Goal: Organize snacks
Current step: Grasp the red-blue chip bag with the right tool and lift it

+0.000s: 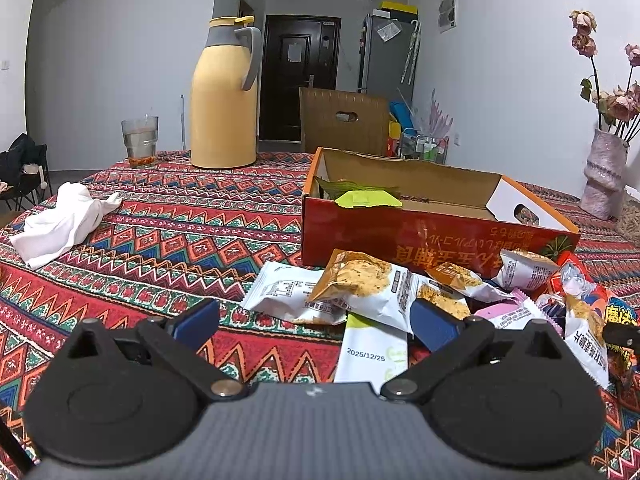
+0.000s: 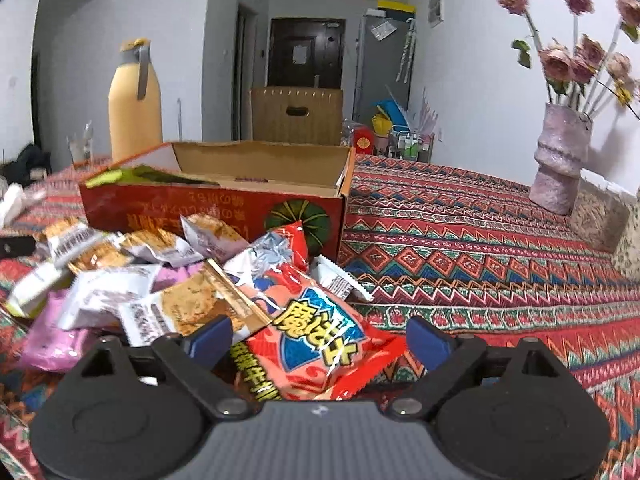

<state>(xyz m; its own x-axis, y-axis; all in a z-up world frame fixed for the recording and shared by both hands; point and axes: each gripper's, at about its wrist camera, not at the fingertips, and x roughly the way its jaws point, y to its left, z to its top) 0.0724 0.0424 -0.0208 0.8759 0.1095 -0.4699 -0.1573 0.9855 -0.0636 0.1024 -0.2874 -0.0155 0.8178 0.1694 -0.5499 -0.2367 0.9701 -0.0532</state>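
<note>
A pile of snack packets [image 1: 400, 292] lies on the patterned tablecloth in front of an open red cardboard box [image 1: 420, 236] with green packets [image 1: 364, 196] inside. My left gripper [image 1: 316, 324] is open at the pile's left end, and a white-and-green packet [image 1: 372, 352] lies between its blue pads untouched. In the right wrist view the same pile [image 2: 132, 276] and box [image 2: 208, 208] show. My right gripper [image 2: 320, 340] is open around a red snack bag [image 2: 316, 344] at the pile's right end. Its right pad [image 2: 428, 342] stands apart from the bag.
A yellow thermos [image 1: 224, 96] and a glass [image 1: 140, 142] stand at the table's far left, with a white cloth [image 1: 64, 220] nearer. A pink vase of dried flowers [image 2: 560, 156] stands at the far right. Bare tablecloth [image 2: 480, 248] stretches right of the box.
</note>
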